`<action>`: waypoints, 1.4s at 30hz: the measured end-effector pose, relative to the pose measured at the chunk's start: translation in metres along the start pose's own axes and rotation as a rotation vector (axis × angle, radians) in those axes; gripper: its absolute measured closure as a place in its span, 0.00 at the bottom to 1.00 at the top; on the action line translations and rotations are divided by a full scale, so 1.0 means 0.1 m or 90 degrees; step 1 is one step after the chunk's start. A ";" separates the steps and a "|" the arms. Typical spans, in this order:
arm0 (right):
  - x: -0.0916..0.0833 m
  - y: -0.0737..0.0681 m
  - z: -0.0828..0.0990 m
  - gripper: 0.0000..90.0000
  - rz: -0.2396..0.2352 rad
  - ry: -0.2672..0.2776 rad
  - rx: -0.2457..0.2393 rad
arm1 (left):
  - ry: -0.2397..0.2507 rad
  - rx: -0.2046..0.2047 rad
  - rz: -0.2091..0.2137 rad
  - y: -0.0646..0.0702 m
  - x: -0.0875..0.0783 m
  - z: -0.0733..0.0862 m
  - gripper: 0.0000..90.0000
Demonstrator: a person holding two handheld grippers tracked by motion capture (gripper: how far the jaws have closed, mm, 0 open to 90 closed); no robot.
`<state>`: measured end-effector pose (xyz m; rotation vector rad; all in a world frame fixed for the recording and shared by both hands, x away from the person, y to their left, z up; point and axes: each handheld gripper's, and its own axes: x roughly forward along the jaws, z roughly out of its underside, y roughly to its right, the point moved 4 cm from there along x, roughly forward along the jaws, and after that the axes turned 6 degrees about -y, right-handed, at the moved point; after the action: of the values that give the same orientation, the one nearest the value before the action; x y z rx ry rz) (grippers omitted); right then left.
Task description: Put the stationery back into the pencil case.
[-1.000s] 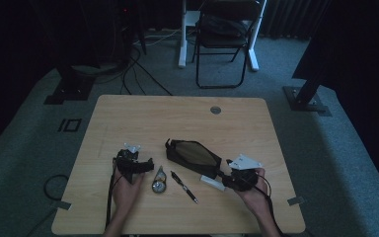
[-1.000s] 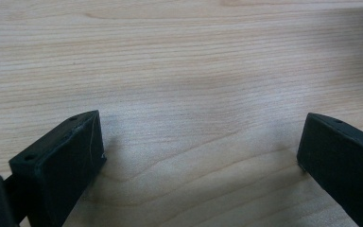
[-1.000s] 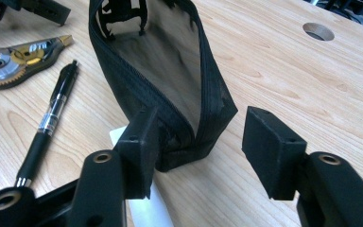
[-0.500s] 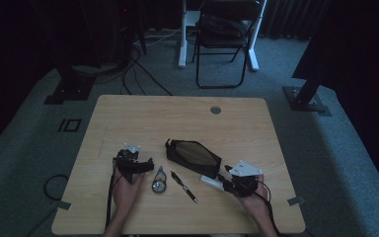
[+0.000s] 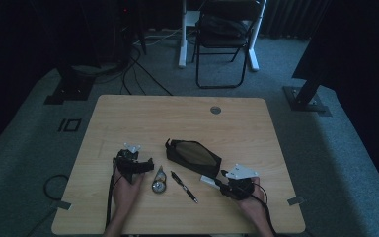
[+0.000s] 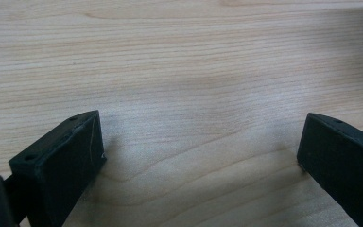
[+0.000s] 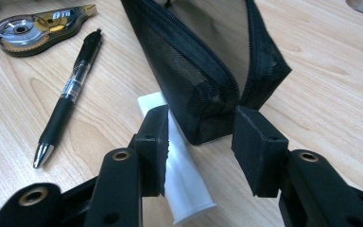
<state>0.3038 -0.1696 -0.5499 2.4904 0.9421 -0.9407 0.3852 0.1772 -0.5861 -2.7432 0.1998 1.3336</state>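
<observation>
Right hand-held gripper (image 7: 201, 142) sat at the near end of the black mesh pencil pouch (image 7: 203, 61), low on the desk (image 5: 143, 113) at its right front. Jaws had just been closing, with the pouch's end corner and a white tube-shaped item (image 7: 182, 179) (eraser or glue stick, can't tell which) between them. Pads looked close to or just touching the mesh; I'd call it not yet clenched, nothing lifted

Left hand-held gripper (image 5: 134, 164) was released: jaws stood wide apart over bare wood in its own view, nothing between them. It rested at the desk's left front, just beside the correction tape

Pouch lay mid-desk, unzipped, opening facing up, angled with one end toward the right gripper

Risks from here, my read:
- jaws straddled both pouch corner and white tube, so closing further could pinch both, or squeeze the tube out sideways
- mesh is soft; a grip on the corner alone could collapse it and close the opening, making loading harder
- pulling the pouch could drag it into the pen, which lay just beside it
- left gripper wasn't bracing the pouch, so it might slide rather than open

Count:
- pouch: 1
- white tube: 1
- black click pen (image 7: 68, 94): 1
- correction tape dispenser (image 7: 40, 29): 1
- hand-held grippers: 2
- folding chair (image 5: 224, 39) behind the desk: 1
</observation>
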 end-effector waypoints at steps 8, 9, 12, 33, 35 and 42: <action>0.08 -0.02 0.05 0.64 -0.016 -0.017 -0.003 | 0.000 0.000 0.000 0.00 0.00 0.00 0.02; 0.09 -0.03 0.05 0.64 -0.019 -0.019 -0.002 | 0.000 0.001 0.000 0.00 0.00 0.00 0.02; 0.11 -0.04 0.07 0.64 -0.026 -0.028 -0.006 | 0.000 0.000 0.000 0.00 0.00 0.00 0.02; 0.30 -0.31 0.03 0.72 -0.085 -0.076 -0.097 | 0.000 0.000 0.000 0.00 0.00 0.00 0.02; 0.35 -0.33 -0.01 0.71 -0.085 -0.076 -0.103 | 0.000 0.001 0.000 0.00 0.00 0.00 0.02; 0.47 -0.39 -0.06 0.73 -0.091 -0.087 -0.121 | 0.000 0.000 0.000 0.00 0.00 0.00 0.02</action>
<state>0.3066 -0.1157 -0.5795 2.1975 1.1200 -1.0002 0.3852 0.1772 -0.5861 -2.7434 0.1998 1.3334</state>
